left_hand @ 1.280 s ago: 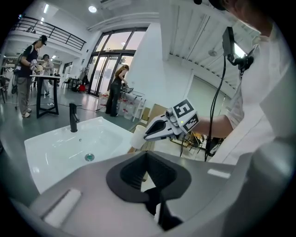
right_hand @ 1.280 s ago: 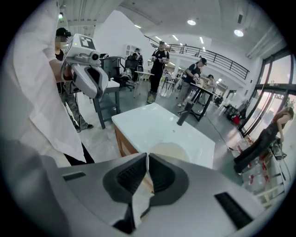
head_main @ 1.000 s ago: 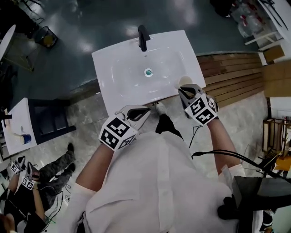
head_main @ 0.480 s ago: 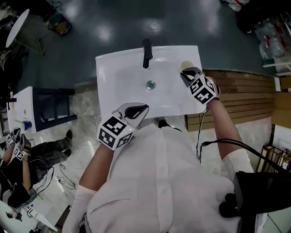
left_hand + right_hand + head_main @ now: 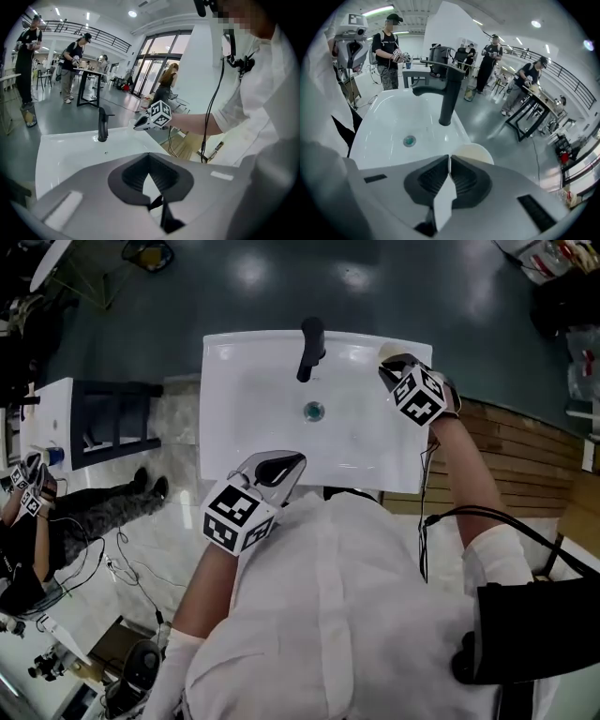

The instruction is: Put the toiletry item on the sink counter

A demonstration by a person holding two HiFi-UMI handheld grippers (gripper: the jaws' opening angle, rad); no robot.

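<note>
Within the last second the right gripper (image 5: 392, 368) has travelled from the front right edge of the sink (image 5: 234, 381) to its back right corner, to the right of the black tap (image 5: 307, 348). It has carried along the toiletry item, a round cream cup (image 5: 385, 351). The cup is now over the flat rim at that corner, which serves as the surface where it should stand. So the carrying part of the task looks almost done, and what remains is to lower the cup and let it go. In the right gripper view the jaws of the right gripper (image 5: 449, 159) are clenched on a thin pale wall, probably the rim of the cup (image 5: 474, 151), with the tap (image 5: 449, 93) and the green drain (image 5: 409, 140) further on. The left gripper (image 5: 281, 465) has stayed at the front edge of the sink. In its own view the jaws of the left gripper (image 5: 149, 157) are pressed together with nothing between them. Several things are hard to judge. Most of the cup is covered by the jaws in both views, so its height and its exact kind cannot be told. No view shows its bottom, so it is not clear whether it already rests on the surface or hangs just above it. The person's body covers the front of the sink in the head view.
</note>
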